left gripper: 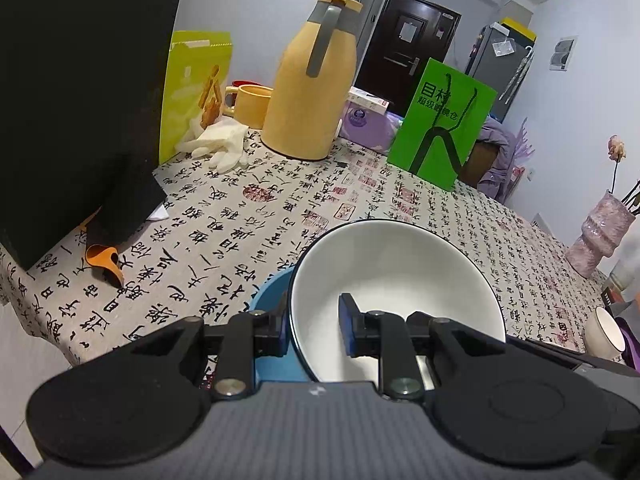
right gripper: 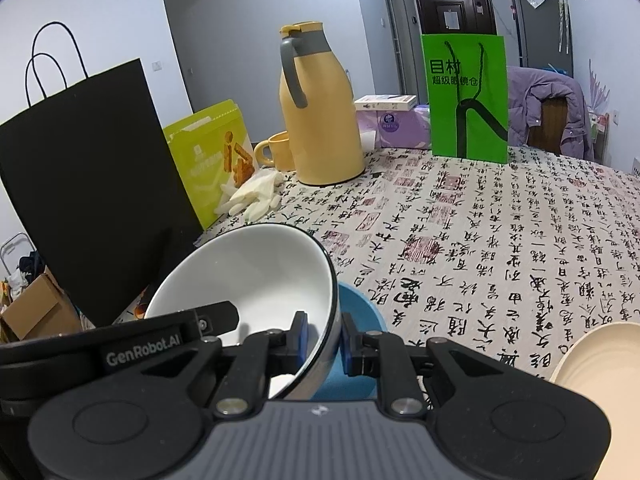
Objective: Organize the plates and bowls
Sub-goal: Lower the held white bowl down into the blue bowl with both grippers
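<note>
Both my left claw [left gripper: 314, 326] and right claw [right gripper: 322, 340] pinch opposite rims of the white, black-edged ceramic bowl [left gripper: 396, 280], held just over the blue bowl [right gripper: 360, 312] on the counter [right gripper: 480, 240]. If one thin rim grip slips or my hands lower unevenly, I judge it could tilt and knock against the blue bowl.

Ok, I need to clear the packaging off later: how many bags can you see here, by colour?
Black bag: 1
Green bag: 1
Yellow-green snack bag: 1
Total: 3

Two bowls [left gripper: 396, 288] [left gripper: 272, 292], one plate [right gripper: 600, 364], two paper bags [right gripper: 466, 96] [right gripper: 92, 184].
</note>
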A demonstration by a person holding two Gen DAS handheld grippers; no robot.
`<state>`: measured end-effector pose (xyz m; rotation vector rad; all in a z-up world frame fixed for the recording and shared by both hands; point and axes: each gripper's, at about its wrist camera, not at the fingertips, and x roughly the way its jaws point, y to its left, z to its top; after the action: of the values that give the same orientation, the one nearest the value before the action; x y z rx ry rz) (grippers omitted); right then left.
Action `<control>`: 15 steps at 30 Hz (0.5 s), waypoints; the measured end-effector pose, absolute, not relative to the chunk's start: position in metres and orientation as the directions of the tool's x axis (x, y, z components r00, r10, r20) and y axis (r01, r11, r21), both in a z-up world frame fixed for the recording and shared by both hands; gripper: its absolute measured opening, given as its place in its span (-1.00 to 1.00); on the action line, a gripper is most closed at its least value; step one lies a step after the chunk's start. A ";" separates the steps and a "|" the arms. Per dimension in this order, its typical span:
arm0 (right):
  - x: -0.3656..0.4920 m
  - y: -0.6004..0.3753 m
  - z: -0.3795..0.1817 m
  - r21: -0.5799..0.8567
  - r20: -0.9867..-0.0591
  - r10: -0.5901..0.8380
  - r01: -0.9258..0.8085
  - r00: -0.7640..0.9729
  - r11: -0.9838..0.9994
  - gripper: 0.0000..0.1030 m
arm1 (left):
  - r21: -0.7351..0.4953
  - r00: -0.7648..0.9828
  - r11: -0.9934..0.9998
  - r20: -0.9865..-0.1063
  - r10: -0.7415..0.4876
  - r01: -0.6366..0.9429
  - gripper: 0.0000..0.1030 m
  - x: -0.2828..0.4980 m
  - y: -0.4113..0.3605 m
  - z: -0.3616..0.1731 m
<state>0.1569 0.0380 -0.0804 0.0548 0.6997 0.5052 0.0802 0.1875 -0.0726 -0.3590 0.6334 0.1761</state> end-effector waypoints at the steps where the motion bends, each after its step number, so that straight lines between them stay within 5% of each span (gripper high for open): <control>1: 0.158 0.039 -0.082 0.216 -0.605 0.463 -0.426 0.648 0.879 -0.66 | -0.274 0.792 0.923 -0.609 0.051 -0.270 -0.56 0.081 0.188 -0.074; 15: 0.174 0.044 -0.102 0.233 -0.647 0.460 -0.417 0.607 0.878 -0.66 | -0.266 0.757 0.921 -0.652 0.045 -0.284 -0.56 0.094 0.195 -0.092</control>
<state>0.1742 0.0444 -0.1017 0.0603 0.7650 0.5075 0.0936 0.1951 -0.0915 -0.3645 0.6929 0.1840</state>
